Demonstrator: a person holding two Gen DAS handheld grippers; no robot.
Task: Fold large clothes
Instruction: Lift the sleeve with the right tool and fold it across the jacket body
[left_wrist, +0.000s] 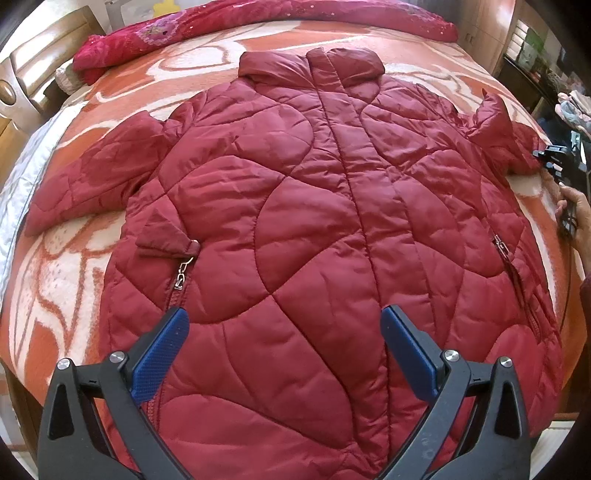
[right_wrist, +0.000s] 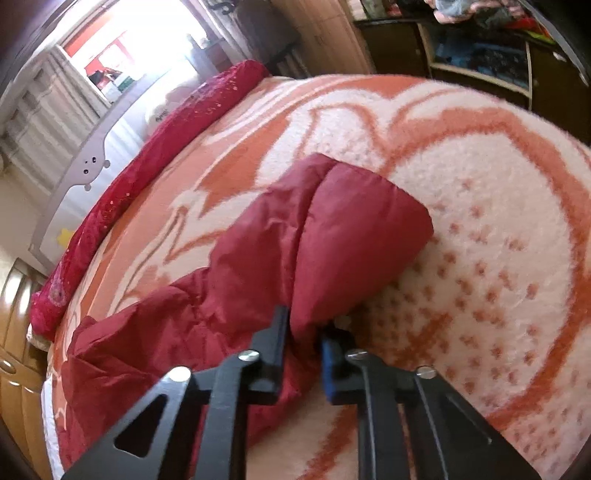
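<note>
The right claw (right_wrist: 304, 332) is closed on the cuff end of a sleeve (right_wrist: 332, 229) of a dark red quilted jacket (left_wrist: 314, 221), fabric bunched between its fingers. The left claw (left_wrist: 284, 328) hangs spread wide and holding nothing above the jacket's lower front, near the hem. The jacket lies front up and zipped on a bed with an orange and white patterned blanket (left_wrist: 74, 302), collar away from the left claw, its other sleeve (left_wrist: 92, 177) stretched out flat to the jacket's left. Beyond the collar lies a rolled red quilt (left_wrist: 258, 18). The jacket looks puffy, soft and light, with a shiny, probably slippery shell; cuffs, hem and seams likely give the firmest hold.
</note>
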